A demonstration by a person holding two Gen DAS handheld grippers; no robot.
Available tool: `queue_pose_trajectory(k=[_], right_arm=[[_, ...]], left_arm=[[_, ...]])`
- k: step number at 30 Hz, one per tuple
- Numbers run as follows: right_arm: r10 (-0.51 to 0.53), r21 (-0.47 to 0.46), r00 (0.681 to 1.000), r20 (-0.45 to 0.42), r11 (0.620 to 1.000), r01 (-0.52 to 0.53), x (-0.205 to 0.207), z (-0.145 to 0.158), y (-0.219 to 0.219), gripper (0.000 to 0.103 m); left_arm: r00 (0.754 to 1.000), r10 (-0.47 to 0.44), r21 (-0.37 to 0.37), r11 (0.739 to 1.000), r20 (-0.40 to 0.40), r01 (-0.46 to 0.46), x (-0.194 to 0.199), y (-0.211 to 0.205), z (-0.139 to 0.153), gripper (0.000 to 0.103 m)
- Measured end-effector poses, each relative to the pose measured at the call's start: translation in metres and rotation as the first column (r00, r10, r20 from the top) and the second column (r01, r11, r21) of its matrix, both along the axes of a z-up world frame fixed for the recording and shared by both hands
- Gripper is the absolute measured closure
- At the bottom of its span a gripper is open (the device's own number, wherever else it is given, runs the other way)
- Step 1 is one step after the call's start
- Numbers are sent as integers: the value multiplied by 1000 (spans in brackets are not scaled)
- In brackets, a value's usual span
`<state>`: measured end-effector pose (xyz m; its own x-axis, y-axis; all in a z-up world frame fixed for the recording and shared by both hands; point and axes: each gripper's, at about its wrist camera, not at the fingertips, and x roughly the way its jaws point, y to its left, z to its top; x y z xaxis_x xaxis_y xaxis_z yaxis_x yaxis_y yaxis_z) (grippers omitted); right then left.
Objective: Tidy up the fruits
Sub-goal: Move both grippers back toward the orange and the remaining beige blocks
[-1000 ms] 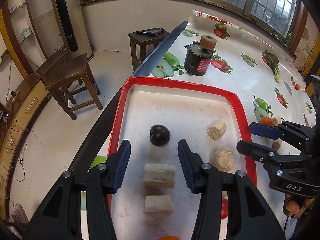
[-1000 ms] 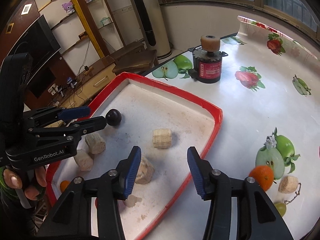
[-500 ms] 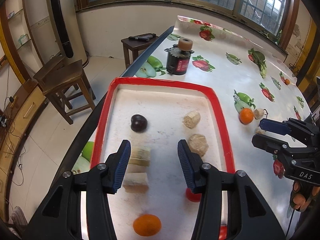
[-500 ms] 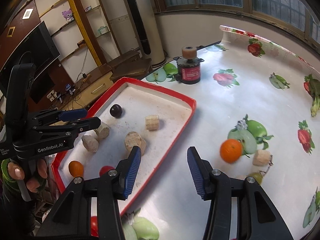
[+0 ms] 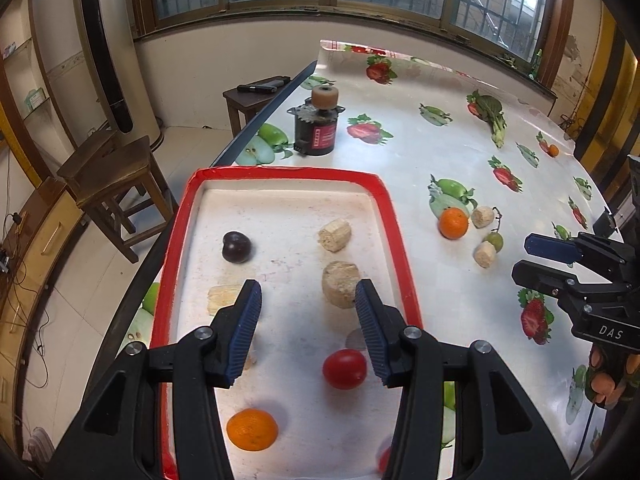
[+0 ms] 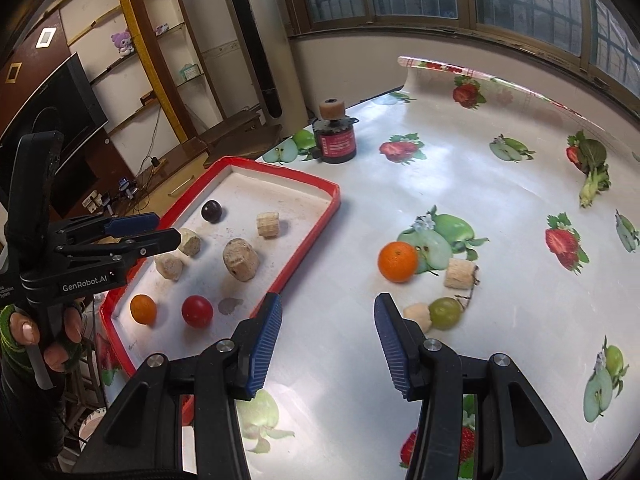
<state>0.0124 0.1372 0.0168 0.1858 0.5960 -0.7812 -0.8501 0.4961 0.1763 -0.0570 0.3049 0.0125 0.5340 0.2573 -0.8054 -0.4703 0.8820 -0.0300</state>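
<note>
Fruit-print desk under barred windows. Red-rimmed tray holding plum, tomato, orange; second orange and grape outside on the cloth. Left tongs over tray and right tongs over cloth, both parted, empty.

Motor upright; wooden stool.

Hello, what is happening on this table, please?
A person holds two grippers, and both the left gripper and the right gripper are open and carry nothing. The red tray already holds a plum, a tomato, a small orange and beige chunks. A bigger orange and a green grape lie outside it on the tablecloth.
</note>
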Motion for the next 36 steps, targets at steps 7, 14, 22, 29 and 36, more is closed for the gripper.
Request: queue_pose_trajectory(k=[7,14,22,29,36], right_arm=[[-36,-5,999,5,999,36,6,1,-26,53],[-83,-5,997,4,997,83,14,1,-53,53],[-113,0,994,1,994,113,20,2,-72,53],[-130,-4,991,-10,991,130,26,-3,-80,53],[-144,-9,989,-27,990,143,38,-12,-80,53]], left_arm=[[999,-42,-2,999,6,42,7,-21,3,56],[997,-77,-5,997,4,77,15,-39,3,56],[995,-102,-10,995,2,102,26,-53,3,56],[993,-121,-25,992,-1,121,40,-62,0,56],[991,-137,-44,990,-9,137,68,-68,-7,56]])
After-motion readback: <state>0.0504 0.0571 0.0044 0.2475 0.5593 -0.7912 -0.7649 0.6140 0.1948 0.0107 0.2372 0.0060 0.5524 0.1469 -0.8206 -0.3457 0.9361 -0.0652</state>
